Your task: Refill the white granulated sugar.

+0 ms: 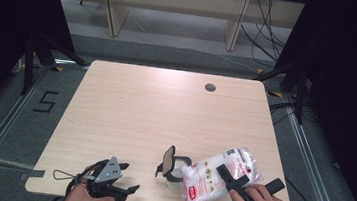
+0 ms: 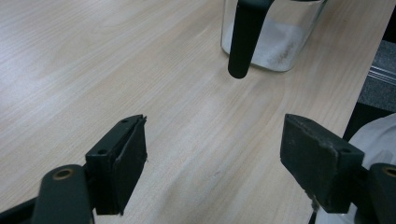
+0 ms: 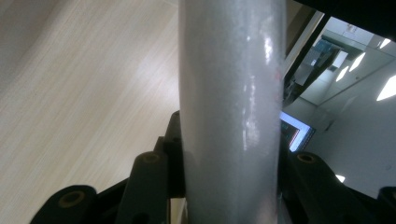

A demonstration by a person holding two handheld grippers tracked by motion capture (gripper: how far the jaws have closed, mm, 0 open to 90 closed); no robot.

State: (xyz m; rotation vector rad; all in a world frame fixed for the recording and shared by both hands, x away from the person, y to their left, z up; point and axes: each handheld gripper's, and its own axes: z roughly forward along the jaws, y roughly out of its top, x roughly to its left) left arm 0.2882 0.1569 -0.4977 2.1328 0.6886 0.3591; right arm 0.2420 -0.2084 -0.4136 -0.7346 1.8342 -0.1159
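- bag of white granules, clear plastic with red print, lies tilted at the near right of the table, its mouth end pointing down into the jar; judged to be mid-pour, the slant set so the contents run toward the opening.
- table is pale wood; everything in use sits along its near edge, close to the person's hands.
- right gripper is clamped across the bag's middle, jaws pressed on both sides of it in the right gripper view; gripping mid-body likely keeps the sack from folding while it tips.
- left gripper rests at the near left, well apart from the jar, jaws spread wide with nothing between them; seems parked on standby.
- jar, clear glass, stands upright just beside the bag's mouth with a shallow white layer inside.
- black hinged lid stands flipped up, leaving the opening free.
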